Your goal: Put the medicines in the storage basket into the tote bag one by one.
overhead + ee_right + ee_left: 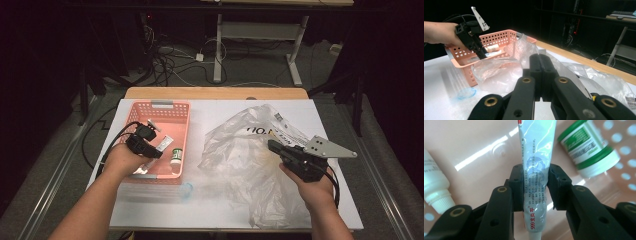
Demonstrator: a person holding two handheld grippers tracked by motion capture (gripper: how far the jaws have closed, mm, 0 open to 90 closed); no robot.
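My left gripper (158, 152) reaches down into a pink plastic basket (160, 105) and is shut on a white and blue ointment tube (536, 167); both pads (517, 187) press its sides, the cap end towards the camera. In the high view the tube (165, 144) lies slanted in the basket. A green and white jar (590, 147) and a white bottle (434, 187) lie beside it. My right gripper (271, 145) hovers over a crumpled clear plastic bag (235, 150), jaws shut (541, 60); whether film is pinched I cannot tell.
The basket (499, 35) stands at the left of a white table top (150, 205). A small clear blue lid (186, 190) lies in front of it. The bag (496, 70) spreads over the middle and right. Cables and another table's legs are on the floor beyond.
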